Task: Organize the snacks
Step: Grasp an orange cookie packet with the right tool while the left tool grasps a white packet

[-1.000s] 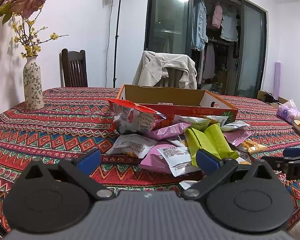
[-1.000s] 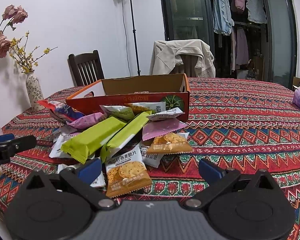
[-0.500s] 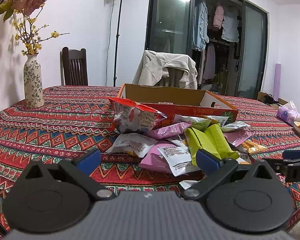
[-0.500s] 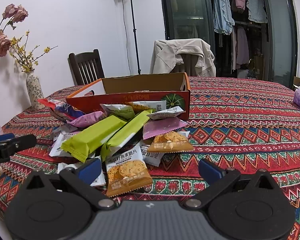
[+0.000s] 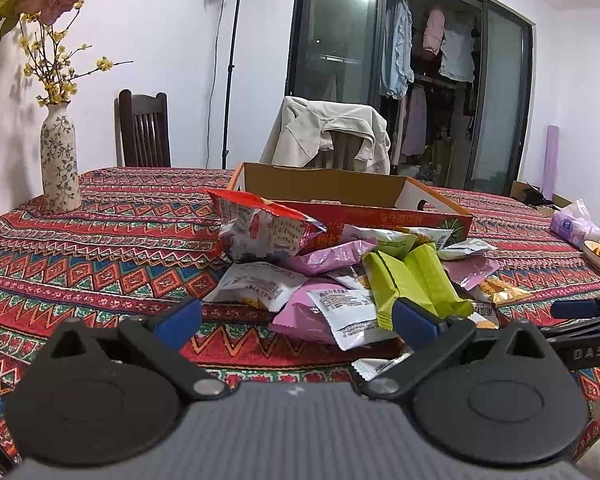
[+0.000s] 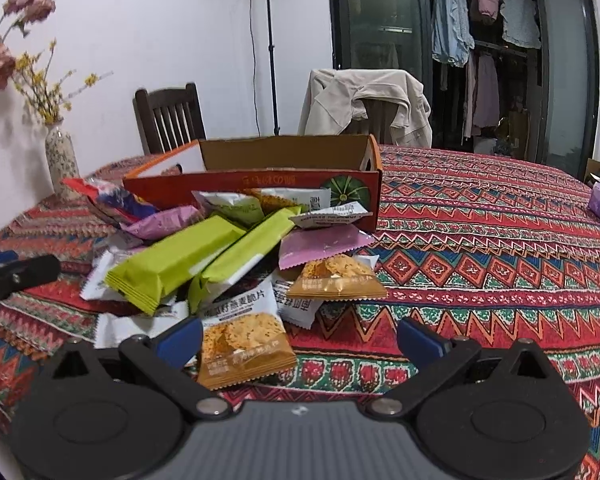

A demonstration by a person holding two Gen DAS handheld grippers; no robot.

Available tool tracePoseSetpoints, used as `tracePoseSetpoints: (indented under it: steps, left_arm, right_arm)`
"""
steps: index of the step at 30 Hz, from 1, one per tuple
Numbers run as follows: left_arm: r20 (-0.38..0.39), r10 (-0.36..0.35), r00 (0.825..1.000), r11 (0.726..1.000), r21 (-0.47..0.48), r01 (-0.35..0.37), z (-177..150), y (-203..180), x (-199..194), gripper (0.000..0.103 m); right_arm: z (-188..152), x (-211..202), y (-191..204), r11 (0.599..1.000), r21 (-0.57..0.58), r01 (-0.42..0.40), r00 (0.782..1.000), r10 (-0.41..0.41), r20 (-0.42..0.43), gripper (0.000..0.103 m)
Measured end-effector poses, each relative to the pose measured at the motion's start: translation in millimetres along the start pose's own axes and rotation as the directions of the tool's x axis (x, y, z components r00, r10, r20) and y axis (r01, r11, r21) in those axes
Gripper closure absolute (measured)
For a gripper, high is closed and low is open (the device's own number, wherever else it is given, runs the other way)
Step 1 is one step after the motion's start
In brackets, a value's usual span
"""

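Lime-green wrappers top the snack pile heaped on the table, against the near wall of the orange cardboard box. My left claw and right claw both hang spread apart, empty, just short of the pile.

Glossy plastic snack packets lie on a matt woven tablecloth; the box is matt printed cardboard.

left claw: spread wide, empty | right claw: spread wide, empty
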State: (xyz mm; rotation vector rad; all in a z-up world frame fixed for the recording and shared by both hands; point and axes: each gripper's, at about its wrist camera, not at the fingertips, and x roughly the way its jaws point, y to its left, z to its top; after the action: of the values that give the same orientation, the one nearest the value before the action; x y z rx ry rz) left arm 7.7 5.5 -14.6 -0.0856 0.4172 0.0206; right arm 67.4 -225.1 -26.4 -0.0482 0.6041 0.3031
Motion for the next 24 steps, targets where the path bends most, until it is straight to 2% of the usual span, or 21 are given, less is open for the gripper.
tracePoseSetpoints:
  steps: [5, 9, 12, 18, 21, 24]
  left_arm:
    - [-0.009, 0.006, 1.0, 1.0, -0.004, -0.006, -0.9, 1.3, 2.0, 0.0]
    - [-0.013, 0.009, 1.0, 1.0, -0.008, -0.009, -1.5, 3.3, 3.4, 0.0]
    - [-0.019, 0.011, 1.0, 1.0, -0.01, -0.011, -2.4, 4.7, 4.2, 0.0]
    - [-0.031, 0.014, 0.999, 1.0, -0.018, -0.014, -3.1, 6.6, 6.9, 0.0]
    - [-0.037, 0.014, 0.999, 1.0, -0.015, -0.014, -3.5, 5.9, 7.5, 0.0]
    - [-0.043, 0.016, 0.999, 1.0, -0.011, -0.017, -3.1, 5.1, 7.8, 0.0]
  right_arm:
    - [2.7, 11.0, 11.9, 0.998, -0.063, -0.024, 0.999, 0.022, -0.028, 0.002]
    - [3.9, 20.8, 22.9, 0.992, -0.107, -0.067, 0.996, 0.06, -0.067, 0.017]
    - [6.8, 30.0, 26.4, 0.991, -0.116, -0.073, 0.994, 0.063, -0.09, 0.033]
    - [7.4, 36.4, 32.9, 0.984, -0.151, -0.09, 0.992, 0.075, -0.098, 0.039]
    - [7.3, 36.7, 32.9, 0.982, -0.145, -0.124, 0.989, 0.11, -0.103, 0.049]
    - [6.4, 33.5, 30.8, 0.982, -0.134, -0.136, 0.987, 0.123, -0.1, 0.053]
